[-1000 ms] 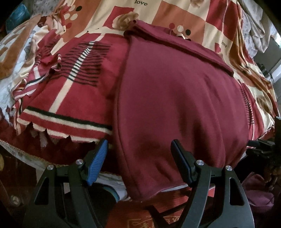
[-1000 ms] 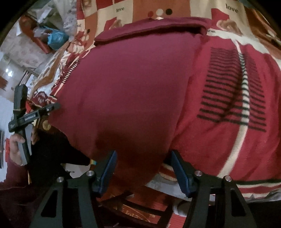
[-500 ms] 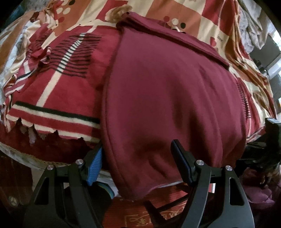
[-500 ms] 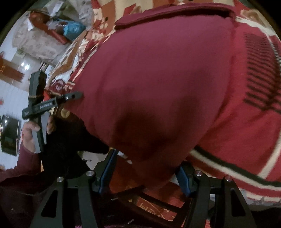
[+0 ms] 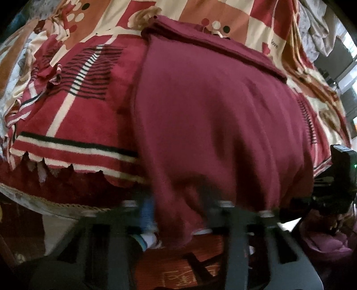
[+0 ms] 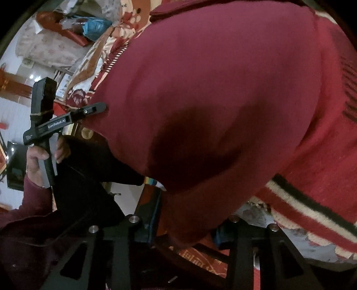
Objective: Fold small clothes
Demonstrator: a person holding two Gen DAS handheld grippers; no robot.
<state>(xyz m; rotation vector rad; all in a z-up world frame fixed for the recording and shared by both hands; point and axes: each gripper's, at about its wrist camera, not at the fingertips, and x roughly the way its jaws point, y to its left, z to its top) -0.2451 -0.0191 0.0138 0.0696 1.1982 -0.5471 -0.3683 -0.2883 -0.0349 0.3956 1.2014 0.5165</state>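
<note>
A maroon garment [image 5: 212,111] lies spread on the bed, its near hem hanging over the edge. My left gripper [image 5: 178,207] is blurred and its jaws are closing, with the hem's left corner bunched between them and the blue pad [image 5: 147,214] against the cloth. In the right wrist view the same garment [image 6: 212,89] fills the frame. There my right gripper [image 6: 184,225] is also closing its jaws, with the hem's right corner pinched between the pads [image 6: 151,223].
Under the garment lies a red striped blanket [image 5: 73,116] on a patterned sheet [image 5: 200,13]. A hand [image 6: 35,156] in a maroon sleeve holds the left tool. Bags [image 6: 96,25] lie at the bed's far side. A red mat [image 5: 178,274] covers the floor below.
Both grippers' fingers have come together on the garment's hanging hem. The right gripper has moved closer and lower toward the bed edge. The left one has stayed in place.
</note>
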